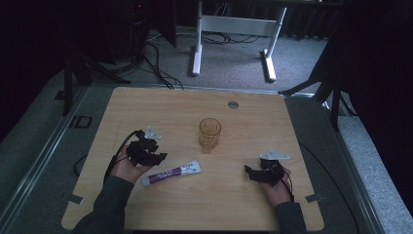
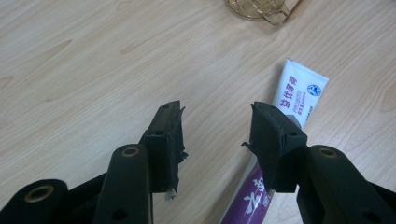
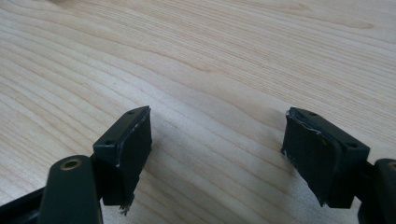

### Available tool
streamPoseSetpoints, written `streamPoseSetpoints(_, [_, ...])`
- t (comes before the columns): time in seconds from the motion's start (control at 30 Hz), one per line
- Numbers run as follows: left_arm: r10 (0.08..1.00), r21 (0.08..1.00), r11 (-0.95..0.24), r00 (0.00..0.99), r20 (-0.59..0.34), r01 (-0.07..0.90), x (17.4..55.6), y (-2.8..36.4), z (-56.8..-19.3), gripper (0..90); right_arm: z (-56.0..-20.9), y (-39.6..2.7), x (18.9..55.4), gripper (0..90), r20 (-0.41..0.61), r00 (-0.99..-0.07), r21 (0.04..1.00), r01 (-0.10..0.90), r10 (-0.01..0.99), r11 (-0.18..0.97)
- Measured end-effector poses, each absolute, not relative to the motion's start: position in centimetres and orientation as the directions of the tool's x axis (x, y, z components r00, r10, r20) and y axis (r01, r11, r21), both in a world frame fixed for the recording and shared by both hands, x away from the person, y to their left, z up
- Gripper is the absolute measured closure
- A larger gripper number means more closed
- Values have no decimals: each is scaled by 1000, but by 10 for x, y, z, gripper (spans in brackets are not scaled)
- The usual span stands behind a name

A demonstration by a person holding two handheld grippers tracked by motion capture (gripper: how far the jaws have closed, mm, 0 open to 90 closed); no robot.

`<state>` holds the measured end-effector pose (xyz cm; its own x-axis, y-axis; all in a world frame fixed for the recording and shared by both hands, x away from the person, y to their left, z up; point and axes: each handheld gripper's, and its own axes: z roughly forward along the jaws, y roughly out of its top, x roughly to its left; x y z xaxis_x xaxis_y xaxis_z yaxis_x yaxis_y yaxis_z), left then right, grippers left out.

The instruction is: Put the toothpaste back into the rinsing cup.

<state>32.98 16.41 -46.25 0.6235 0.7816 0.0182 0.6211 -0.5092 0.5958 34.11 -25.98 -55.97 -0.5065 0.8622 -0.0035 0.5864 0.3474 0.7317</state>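
You are holding the left claw (image 1: 157,157) open just above the desk (image 1: 253,122), with nothing between its jaws. In the left gripper view the toothpaste tube (image 2: 293,109) is lying flat on the desk under the right-hand jaw, running from 6 o'clock toward 1 o'clock, so it is sitting off the centre of the gap. In the high view the tube (image 1: 171,174) is lying just at 4 o'clock of the left claw, and the amber glass (image 1: 210,134) is standing upright well apart at 1 o'clock of the tube.

Risk: if you are closing the claw from this position, one jaw is likely to land on top of the tube and press it against the desk, or push it sideways, instead of clamping it. Cause: the tube is not lying between the pads. A flat, soft tube is also likely to slip or buckle under a grip near its thin crimped end.

You are holding the right claw (image 1: 249,171) open and empty over bare desk at 3 o'clock of the tube, well apart from it.
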Motion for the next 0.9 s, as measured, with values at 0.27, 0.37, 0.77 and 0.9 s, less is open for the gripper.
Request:
streamPoseSetpoints(0.27, [771, 584, -526, 636, 21, 618, 330, 161, -462, 534, -560, -260, 341, 235, -4, -507, 732, 586, 862, 348])
streamPoseSetpoints(0.37, [764, 573, -539, 645, 25, 617, 330, 159, -464, 532, -560, -260, 341, 235, -2, -506, 731, 587, 862, 347])
streamPoseSetpoints(0.77, [755, 555, -554, 656, 19, 620, 331, 157, -466, 531, -560, -260, 341, 235, -4, -507, 732, 586, 862, 348])
streamPoseSetpoints(0.9, [752, 548, -561, 659, 25, 620, 331, 157, -466, 531, -560, -260, 341, 235, -4, -507, 732, 586, 862, 348])
